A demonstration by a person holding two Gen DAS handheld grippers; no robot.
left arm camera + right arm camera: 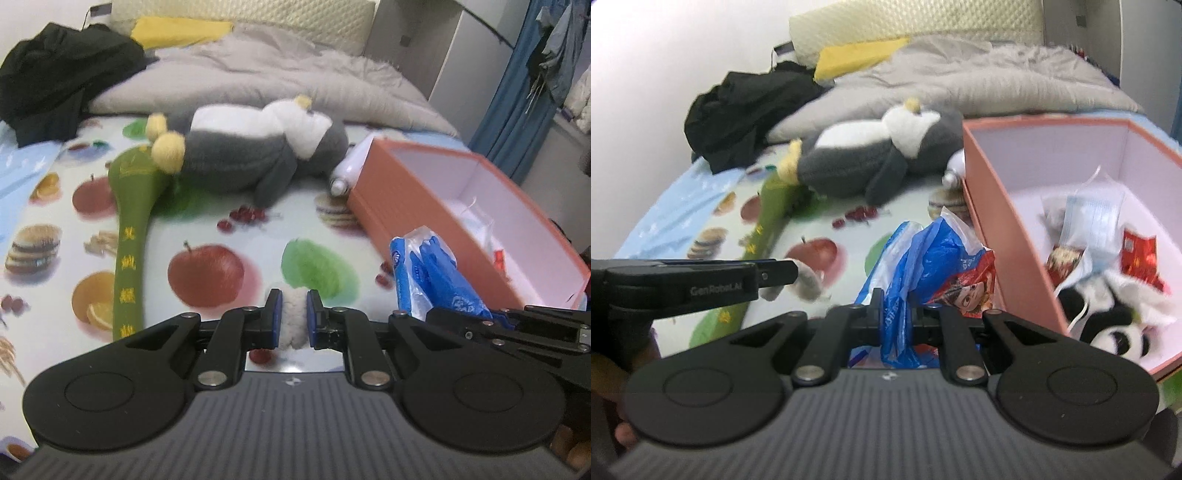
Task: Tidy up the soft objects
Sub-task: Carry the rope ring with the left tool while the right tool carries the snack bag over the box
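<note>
My left gripper (293,308) is shut on a small fluffy off-white plush piece (293,321), held above the fruit-print sheet (207,229). The same gripper enters the right wrist view from the left, the plush piece (807,280) at its tip. My right gripper (897,310) is shut on a crumpled blue and white plastic bag (923,251), which also shows in the left wrist view as the bag (432,277) beside the box. A grey and white plush penguin (258,147) lies on its side further back. The pink box (1004,206) stands open at the right.
A green padded paddle with yellow characters (135,236) lies left of the penguin. A white bottle (347,170) rests against the box. Inside the box lie a panda plush (1108,328), a face mask (1089,214) and red packets. A black garment (59,77) and grey duvet (258,74) lie behind.
</note>
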